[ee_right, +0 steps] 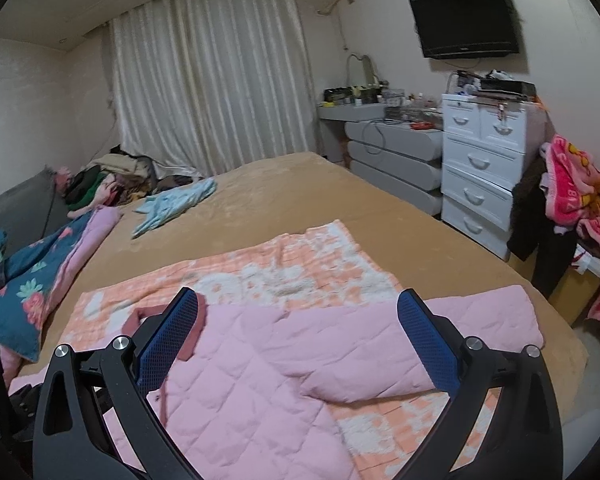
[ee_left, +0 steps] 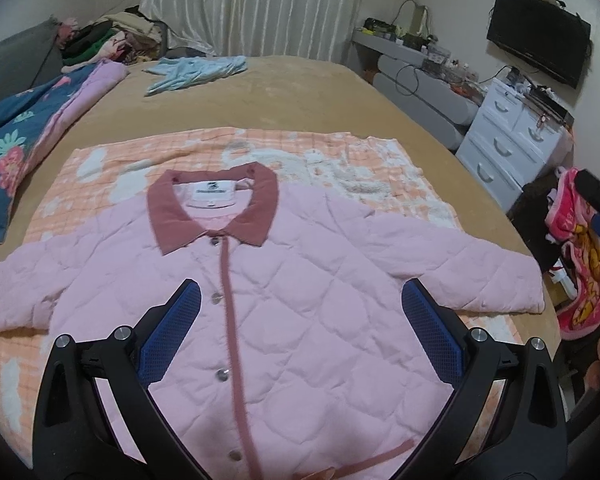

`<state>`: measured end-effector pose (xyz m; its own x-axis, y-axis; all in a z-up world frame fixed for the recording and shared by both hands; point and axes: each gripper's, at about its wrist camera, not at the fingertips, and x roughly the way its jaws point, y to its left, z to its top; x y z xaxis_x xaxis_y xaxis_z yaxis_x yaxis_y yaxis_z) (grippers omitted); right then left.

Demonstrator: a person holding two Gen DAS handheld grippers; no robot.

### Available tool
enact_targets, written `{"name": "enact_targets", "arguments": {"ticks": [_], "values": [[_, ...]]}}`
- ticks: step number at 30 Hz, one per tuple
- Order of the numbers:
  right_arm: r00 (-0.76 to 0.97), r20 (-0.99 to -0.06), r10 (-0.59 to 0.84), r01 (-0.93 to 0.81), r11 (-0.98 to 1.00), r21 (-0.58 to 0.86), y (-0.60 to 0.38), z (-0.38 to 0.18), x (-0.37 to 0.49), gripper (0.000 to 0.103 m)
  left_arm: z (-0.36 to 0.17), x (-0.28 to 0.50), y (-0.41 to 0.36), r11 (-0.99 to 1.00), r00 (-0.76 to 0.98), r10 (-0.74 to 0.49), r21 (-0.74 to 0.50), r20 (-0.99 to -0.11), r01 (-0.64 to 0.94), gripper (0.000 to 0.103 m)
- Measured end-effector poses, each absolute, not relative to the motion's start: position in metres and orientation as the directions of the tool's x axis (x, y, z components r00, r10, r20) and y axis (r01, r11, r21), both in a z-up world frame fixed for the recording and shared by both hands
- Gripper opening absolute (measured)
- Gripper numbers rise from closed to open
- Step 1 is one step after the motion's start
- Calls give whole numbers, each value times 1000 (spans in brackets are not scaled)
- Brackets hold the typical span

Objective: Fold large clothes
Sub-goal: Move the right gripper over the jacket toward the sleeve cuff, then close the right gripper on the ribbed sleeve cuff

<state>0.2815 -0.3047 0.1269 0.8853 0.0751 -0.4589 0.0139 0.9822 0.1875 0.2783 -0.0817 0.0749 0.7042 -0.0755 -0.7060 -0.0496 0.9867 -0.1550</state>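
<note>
A pink quilted jacket (ee_left: pixel 300 288) with a dusty-red collar (ee_left: pixel 216 208) lies flat, front up and buttoned, sleeves spread, on an orange-and-white checked blanket (ee_left: pixel 340 160) on the bed. My left gripper (ee_left: pixel 300 312) is open and empty, hovering over the jacket's chest, its blue pads (ee_left: pixel 172 332) either side of the button placket. My right gripper (ee_right: pixel 298 320) is open and empty, above the jacket's right sleeve (ee_right: pixel 440 340). The jacket (ee_right: pixel 260 380) fills the lower part of the right wrist view.
The tan bed cover (ee_left: pixel 292 88) stretches back to a light blue garment (ee_left: pixel 196 72). A floral quilt (ee_left: pixel 24 140) and clothes pile (ee_left: pixel 112 40) lie left. A white drawer unit (ee_right: pixel 484 176), grey dresser (ee_right: pixel 396 156), wall TV (ee_right: pixel 466 16) and pink towels (ee_right: pixel 580 208) stand right.
</note>
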Motion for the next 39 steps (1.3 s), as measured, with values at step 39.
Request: {"name": "enact_targets", "arguments": {"ticks": [39], "values": [[625,-766,-148,617,695,369,-528,-79,353,99,-33,352,-159,996,566,-90,-85,-820,35,94]]}}
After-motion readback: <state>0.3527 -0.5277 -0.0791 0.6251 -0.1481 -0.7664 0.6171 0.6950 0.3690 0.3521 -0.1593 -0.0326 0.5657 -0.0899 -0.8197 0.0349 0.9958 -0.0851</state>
